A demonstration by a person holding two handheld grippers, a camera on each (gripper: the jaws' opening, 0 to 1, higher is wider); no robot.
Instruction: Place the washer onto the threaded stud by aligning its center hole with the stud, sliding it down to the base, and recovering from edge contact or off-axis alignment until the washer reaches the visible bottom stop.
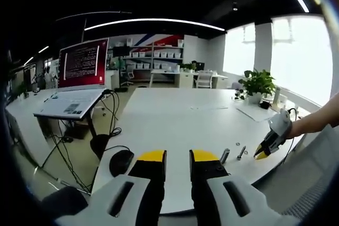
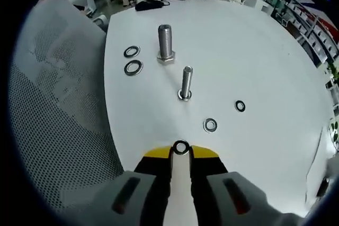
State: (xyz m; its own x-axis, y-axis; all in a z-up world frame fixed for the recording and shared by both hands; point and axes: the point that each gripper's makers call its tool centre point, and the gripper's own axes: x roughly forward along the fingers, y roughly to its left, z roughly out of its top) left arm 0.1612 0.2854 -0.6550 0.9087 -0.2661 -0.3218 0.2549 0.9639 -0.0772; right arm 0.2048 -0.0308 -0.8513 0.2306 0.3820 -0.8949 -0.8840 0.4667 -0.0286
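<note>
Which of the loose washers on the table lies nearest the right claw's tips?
The silver washer just past the right claw, right of the thin stud. The dark ring and the pair beside the thick bolt lie farther off.

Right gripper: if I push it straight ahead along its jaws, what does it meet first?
Probably the smaller threaded stud, standing upright nearly dead ahead of the right gripper, which holds a washer at its tips. A loose washer lies slightly right of that line. Depth is hard to judge, so the height match is uncertain.

Right gripper (image 2: 181,154) (pinched) — left gripper (image 1: 178,157) agape
</note>
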